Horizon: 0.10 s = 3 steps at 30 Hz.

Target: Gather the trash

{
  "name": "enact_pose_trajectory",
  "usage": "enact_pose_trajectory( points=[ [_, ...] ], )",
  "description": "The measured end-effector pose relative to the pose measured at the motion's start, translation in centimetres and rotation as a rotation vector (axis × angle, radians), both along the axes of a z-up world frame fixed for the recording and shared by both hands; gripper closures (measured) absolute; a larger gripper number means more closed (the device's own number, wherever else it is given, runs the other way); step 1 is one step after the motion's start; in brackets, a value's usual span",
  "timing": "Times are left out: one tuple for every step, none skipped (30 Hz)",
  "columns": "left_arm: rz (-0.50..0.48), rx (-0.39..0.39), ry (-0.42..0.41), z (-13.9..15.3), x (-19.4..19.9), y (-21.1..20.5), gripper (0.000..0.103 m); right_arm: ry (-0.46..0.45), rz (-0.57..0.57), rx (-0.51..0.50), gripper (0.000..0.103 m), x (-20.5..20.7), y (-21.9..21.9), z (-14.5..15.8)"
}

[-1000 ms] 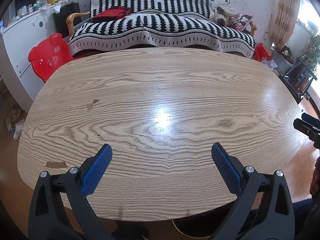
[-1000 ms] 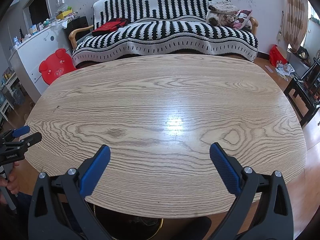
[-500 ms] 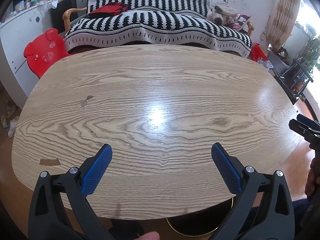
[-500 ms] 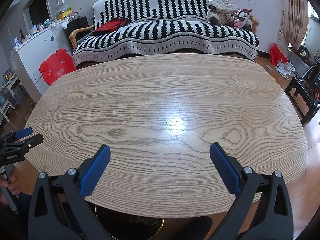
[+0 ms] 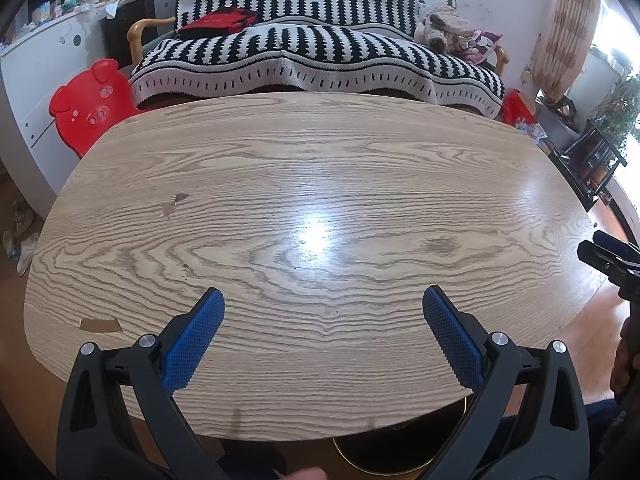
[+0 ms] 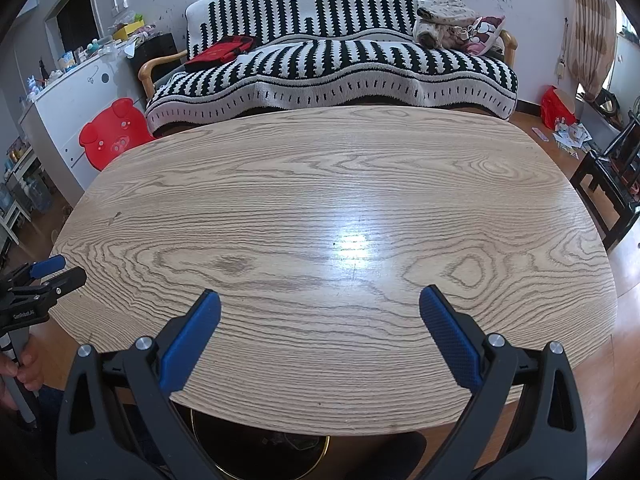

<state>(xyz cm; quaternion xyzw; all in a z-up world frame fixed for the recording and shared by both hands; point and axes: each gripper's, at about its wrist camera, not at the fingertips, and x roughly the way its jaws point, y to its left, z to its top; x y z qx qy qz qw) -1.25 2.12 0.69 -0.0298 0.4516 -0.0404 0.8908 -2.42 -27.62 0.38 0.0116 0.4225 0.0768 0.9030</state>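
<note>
A wooden oval table [image 5: 320, 168] fills both views [image 6: 320, 184]; I see no loose trash on it, only chipped marks [image 5: 172, 204] and a bare patch [image 5: 100, 325] in the veneer. My left gripper [image 5: 323, 300] is open and empty over the near edge. My right gripper [image 6: 319, 300] is open and empty over the near edge further right. A dark round bin with a gold rim [image 6: 260, 452] stands under the near edge, also in the left wrist view [image 5: 380, 460]. Each gripper shows in the other's view: the right one [image 5: 608, 254], the left one [image 6: 40, 276].
A black-and-white striped sofa [image 6: 328, 64] stands behind the table with a red bag [image 6: 220, 50] and pillows [image 6: 456, 28]. A red pig-shaped stool [image 6: 114, 132] and a white cabinet [image 6: 76, 92] are at the left. Black chairs [image 6: 612, 184] and scattered papers [image 6: 568, 136] are at the right.
The left gripper's view has shifted slightly, tilting and drifting over the near edge. The right gripper has stayed nearly still. Both stay open and empty.
</note>
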Motion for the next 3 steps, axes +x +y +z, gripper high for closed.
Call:
enact_pose_trajectory(
  points=[
    [0.001,-0.002,0.003,-0.02,0.06,-0.01,0.007,0.0,0.0,0.001,0.007,-0.08,0.07,0.0],
    [0.001,-0.005,0.004,-0.04,0.08,0.02,0.007,0.0,-0.001,0.001,0.007,-0.13,0.11,-0.03],
    [-0.001,-0.007,0.006,-0.08,0.14,0.05,0.007,0.0,-0.001,0.001,0.007,-0.07,-0.01,-0.04]
  ],
)
